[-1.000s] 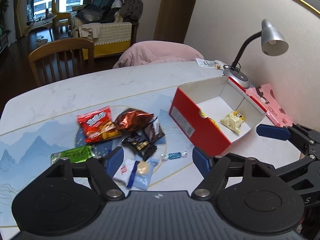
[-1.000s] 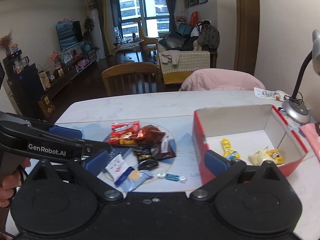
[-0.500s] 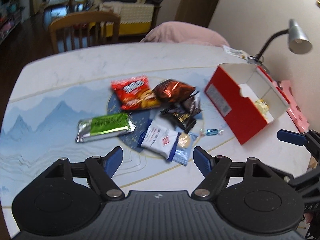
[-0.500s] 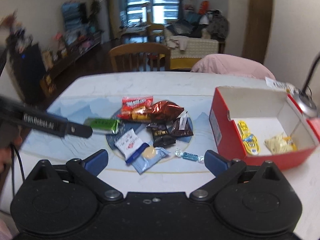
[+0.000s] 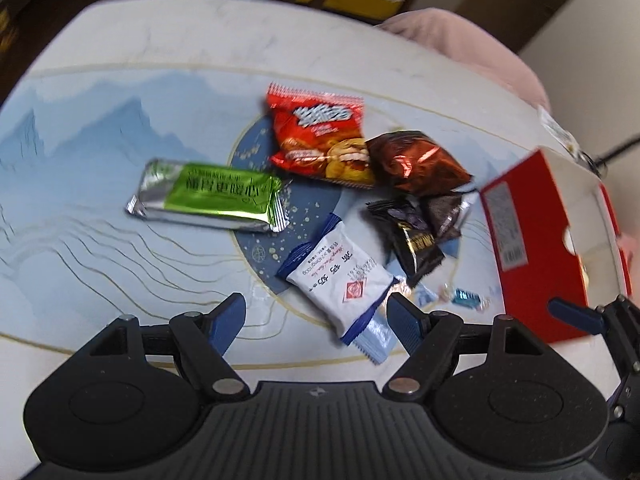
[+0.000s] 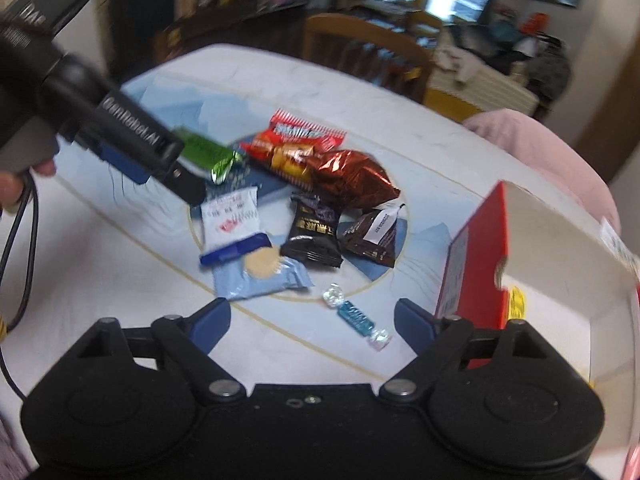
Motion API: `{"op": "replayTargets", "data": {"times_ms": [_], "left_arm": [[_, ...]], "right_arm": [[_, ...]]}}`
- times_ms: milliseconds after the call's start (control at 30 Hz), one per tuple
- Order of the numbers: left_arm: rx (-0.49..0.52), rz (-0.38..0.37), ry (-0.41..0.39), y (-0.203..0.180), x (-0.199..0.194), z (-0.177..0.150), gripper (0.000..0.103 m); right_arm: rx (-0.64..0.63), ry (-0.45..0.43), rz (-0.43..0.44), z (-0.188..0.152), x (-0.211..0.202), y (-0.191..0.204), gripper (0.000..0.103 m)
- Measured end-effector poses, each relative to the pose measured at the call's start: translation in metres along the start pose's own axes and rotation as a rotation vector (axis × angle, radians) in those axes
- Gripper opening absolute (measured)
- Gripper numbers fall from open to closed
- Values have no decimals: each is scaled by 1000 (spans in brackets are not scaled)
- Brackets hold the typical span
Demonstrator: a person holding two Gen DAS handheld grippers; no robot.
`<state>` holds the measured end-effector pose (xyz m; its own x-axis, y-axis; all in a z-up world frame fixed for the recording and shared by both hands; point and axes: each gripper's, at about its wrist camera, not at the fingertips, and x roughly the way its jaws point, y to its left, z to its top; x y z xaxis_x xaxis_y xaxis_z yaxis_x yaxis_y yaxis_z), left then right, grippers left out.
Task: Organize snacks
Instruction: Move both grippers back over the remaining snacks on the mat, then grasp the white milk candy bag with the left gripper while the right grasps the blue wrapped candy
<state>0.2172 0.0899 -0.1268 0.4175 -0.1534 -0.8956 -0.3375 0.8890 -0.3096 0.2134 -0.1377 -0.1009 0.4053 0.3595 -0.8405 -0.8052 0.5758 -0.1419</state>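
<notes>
Snacks lie in a loose pile on the table mat: a green bar (image 5: 208, 196), a red chip bag (image 5: 320, 136), a brown foil bag (image 5: 416, 164), a black packet (image 5: 416, 240), a white and blue packet (image 5: 340, 276), a light blue biscuit packet (image 6: 260, 272) and a blue wrapped candy (image 6: 356, 316). A red box (image 5: 532, 248) stands to their right. My left gripper (image 5: 316, 320) is open and empty, just above the white packet. My right gripper (image 6: 312, 320) is open and empty, near the candy and beside the box (image 6: 480, 264).
The left gripper's body (image 6: 120, 128) reaches over the green bar in the right wrist view. A pink cushion (image 6: 552, 148) and a wooden chair (image 6: 360, 44) stand beyond the table's far edge. The table's round edge (image 5: 80, 28) curves at the far left.
Both grippers have dropped closer to the snack pile and tilted down. The left one has swung left, over the white packet. Both stay open.
</notes>
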Motion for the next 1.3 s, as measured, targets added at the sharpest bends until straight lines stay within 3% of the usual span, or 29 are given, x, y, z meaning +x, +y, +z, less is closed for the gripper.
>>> {"op": "replayTargets", "data": {"times_ms": [300,567,767,933,1200,1300], "left_arm": [[-217,38,66,-4,38,19,77],[-277,74,80,-15,55,28,77],[-326,98,90,-8,64,28,77],[-313,102,90,-12,66,28,77],[-250,125,81,-19,67,25,76],[-237,127,75,-18,65,23,69]], "right_arm": [[-144,172,54,16,45,-18,63],[-284,289,119,28,72,-17,60],[-249,313,110,33,85,-27,59],[-235,320,106,29,90,-30,47],[-203,289,120,21,87,-26,37],[-164,275,115,18,84,-23,29]]}}
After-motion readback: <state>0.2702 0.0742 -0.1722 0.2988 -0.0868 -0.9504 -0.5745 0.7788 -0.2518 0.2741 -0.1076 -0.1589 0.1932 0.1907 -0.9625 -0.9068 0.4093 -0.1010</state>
